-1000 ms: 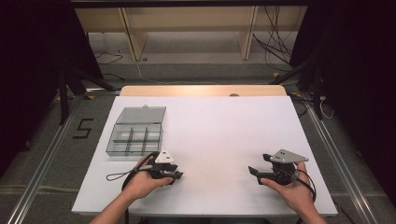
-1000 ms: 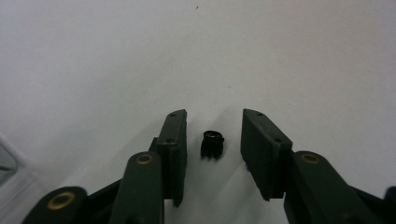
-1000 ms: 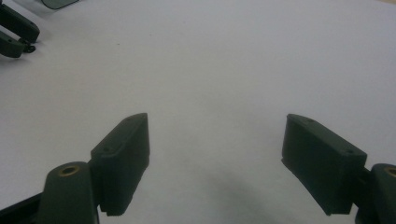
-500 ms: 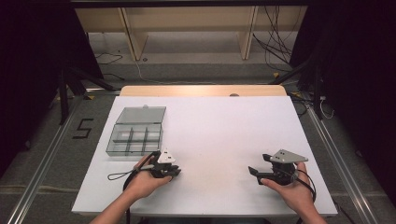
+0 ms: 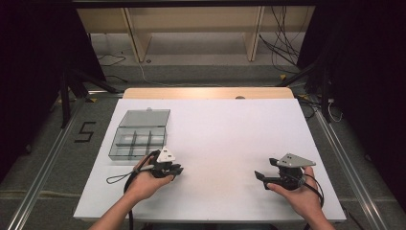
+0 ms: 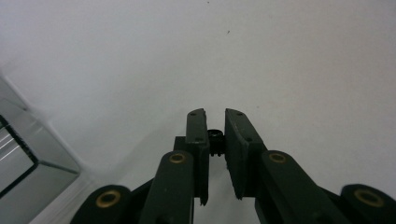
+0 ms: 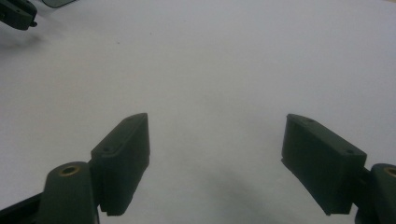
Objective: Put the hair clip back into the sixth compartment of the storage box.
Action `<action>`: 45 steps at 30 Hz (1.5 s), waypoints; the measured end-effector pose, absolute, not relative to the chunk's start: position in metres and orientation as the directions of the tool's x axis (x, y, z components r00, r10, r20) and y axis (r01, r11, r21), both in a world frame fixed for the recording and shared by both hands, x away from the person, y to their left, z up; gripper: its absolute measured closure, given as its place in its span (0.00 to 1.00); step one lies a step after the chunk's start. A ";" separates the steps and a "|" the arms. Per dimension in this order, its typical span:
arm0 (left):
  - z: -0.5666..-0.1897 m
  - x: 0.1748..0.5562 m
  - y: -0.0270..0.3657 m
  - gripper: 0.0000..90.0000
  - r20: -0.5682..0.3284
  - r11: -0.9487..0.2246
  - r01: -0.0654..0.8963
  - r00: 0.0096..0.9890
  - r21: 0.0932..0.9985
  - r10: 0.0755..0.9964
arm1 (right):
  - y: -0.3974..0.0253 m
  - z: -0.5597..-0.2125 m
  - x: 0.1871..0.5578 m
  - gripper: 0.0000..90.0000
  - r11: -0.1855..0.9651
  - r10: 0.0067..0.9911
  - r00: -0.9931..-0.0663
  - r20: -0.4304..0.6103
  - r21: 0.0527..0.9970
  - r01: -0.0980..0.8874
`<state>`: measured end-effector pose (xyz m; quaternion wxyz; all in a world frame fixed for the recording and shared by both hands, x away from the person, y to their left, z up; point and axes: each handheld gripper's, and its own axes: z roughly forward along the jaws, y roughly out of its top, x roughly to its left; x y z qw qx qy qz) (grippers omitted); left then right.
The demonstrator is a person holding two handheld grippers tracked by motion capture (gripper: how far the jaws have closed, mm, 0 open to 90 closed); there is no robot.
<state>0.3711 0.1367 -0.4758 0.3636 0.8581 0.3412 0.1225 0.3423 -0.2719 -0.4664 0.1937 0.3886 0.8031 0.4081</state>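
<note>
At the white table, my left gripper pinches a small black part between nearly closed jaws, just beside the open compartment box. My right gripper gapes wide, empty. I judge the part's placement into the box not yet done.

This looks like a lab or test room set up for recording — not a home. A plain white table stands on a grey carpeted floor, with metal rails running along both sides. A black number 5 is taped on the floor beside it. Behind are bare wooden shelves, loose cables and dark curtains — a rig, plainly.
</note>
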 end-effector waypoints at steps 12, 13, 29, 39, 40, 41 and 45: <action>-0.468 0.377 0.143 0.88 -0.042 -0.473 0.510 0.710 0.718 0.702 | -0.272 -0.467 0.343 0.27 0.365 0.782 -0.623 0.006 0.805 0.467; -0.467 0.378 0.143 0.88 -0.043 -0.468 0.512 0.706 0.720 0.707 | -0.272 -0.467 0.343 0.27 0.365 0.782 -0.623 0.006 0.805 0.467; -0.456 0.385 0.152 0.88 -0.030 -0.440 0.521 0.669 0.732 0.743 | -0.272 -0.467 0.343 0.28 0.369 0.781 -0.624 0.006 0.802 0.469; -0.453 0.390 0.156 0.88 -0.024 -0.438 0.535 0.652 0.722 0.758 | -0.272 -0.468 0.343 0.28 0.374 0.778 -0.628 0.005 0.800 0.470; -0.453 0.390 0.156 0.88 -0.025 -0.436 0.538 0.649 0.721 0.760 | -0.272 -0.468 0.344 0.28 0.374 0.778 -0.628 0.005 0.800 0.469; -0.453 0.391 0.156 0.88 -0.024 -0.439 0.540 0.649 0.718 0.760 | -0.271 -0.468 0.343 0.28 0.375 0.778 -0.629 0.005 0.799 0.470; -0.452 0.393 0.157 0.88 -0.026 -0.436 0.547 0.644 0.714 0.765 | -0.271 -0.468 0.343 0.28 0.376 0.777 -0.629 0.006 0.797 0.473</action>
